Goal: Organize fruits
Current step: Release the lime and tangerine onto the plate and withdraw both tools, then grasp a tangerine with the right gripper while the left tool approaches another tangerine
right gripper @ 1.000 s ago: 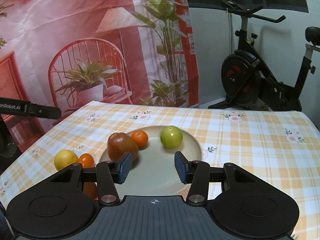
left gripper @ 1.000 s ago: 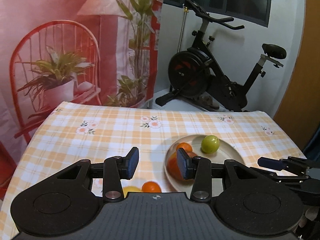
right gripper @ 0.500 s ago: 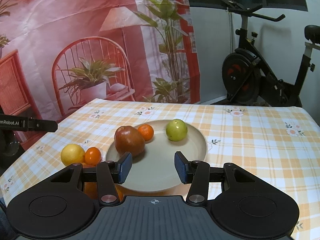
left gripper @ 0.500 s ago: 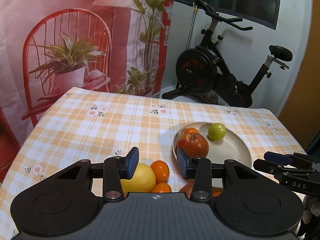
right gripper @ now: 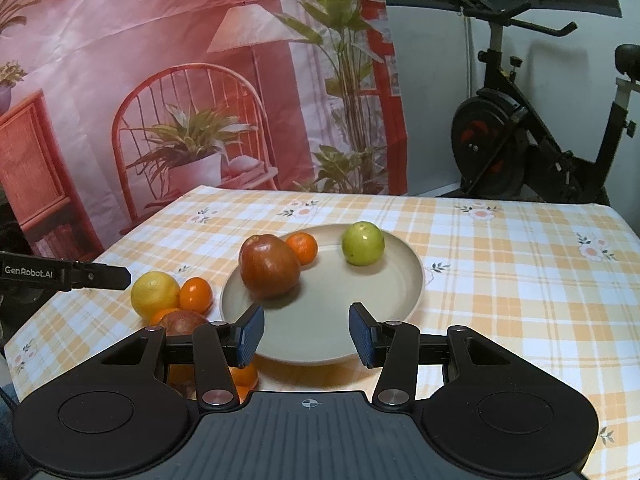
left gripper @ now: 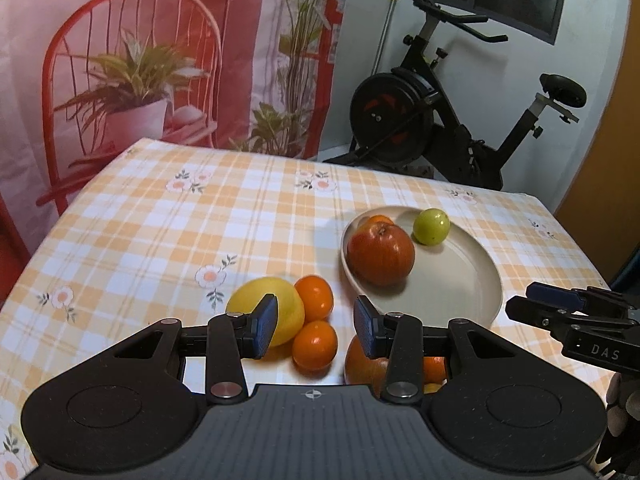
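Left gripper point(left gripper: 314, 326) jaws apart, nothing between the pads, hovering over the loose fruit pile on the checked tablecloth point(left gripper: 160, 224): yellow citrus point(left gripper: 260, 304) touching two small oranges point(left gripper: 316, 296), another reddish fruit point(left gripper: 362, 364) partly hidden behind the right pad. Right gripper point(right gripper: 306, 334) also apart and empty, over the near rim of the beige plate point(right gripper: 400, 292). Plate holds a red apple point(right gripper: 270, 266), a small orange point(right gripper: 302, 247) touching it, and a green fruit point(right gripper: 363, 243) set apart. Readable text: "GenRobot.AI" on the left gripper's side in the right view, "DAS" on the right gripper's side in the left view. Exercise bike point(left gripper: 436, 120) behind the table.
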The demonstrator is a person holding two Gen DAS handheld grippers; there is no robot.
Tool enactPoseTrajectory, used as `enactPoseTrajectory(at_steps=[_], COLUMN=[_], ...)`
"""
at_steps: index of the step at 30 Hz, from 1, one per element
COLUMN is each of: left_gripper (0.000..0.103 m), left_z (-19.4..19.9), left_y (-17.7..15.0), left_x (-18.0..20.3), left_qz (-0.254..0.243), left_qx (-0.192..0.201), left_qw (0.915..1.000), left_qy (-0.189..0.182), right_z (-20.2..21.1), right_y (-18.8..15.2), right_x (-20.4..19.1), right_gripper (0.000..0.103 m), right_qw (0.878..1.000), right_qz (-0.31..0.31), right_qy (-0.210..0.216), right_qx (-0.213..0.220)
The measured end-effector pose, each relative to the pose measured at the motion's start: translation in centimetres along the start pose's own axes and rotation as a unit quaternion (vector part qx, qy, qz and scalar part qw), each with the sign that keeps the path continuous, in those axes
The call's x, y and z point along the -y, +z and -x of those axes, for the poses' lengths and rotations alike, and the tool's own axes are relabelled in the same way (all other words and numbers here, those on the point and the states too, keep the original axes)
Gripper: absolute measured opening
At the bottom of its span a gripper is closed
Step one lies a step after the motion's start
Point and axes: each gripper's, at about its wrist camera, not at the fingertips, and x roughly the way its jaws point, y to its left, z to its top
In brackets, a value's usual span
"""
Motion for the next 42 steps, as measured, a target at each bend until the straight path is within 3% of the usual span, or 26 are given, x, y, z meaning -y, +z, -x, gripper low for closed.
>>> enactPoseTrajectory(at_steps=[20, 42], left_gripper=[0.044, 0.044], left_z=[-0.8, -1.2], left_y=[-0.8, -1.4], left_x=[-0.1, 0.2], left_qz=[0.002, -0.001], left_qx=[-0.024, -0.035], left_qw=[0.9997, 0.9994], left_qy=[0.0, -0.008], right_z=[-0.2, -1.8], right_y=[-1.3, -2.4], right_x=[-0.8, -1.7], right_gripper=[0.043, 0.042], right_qw=[0.999, 0.992], right_qz=[0.004, 0.008], right_qy=[0.028, 0.074], right_qx=[-0.031, -0.1])
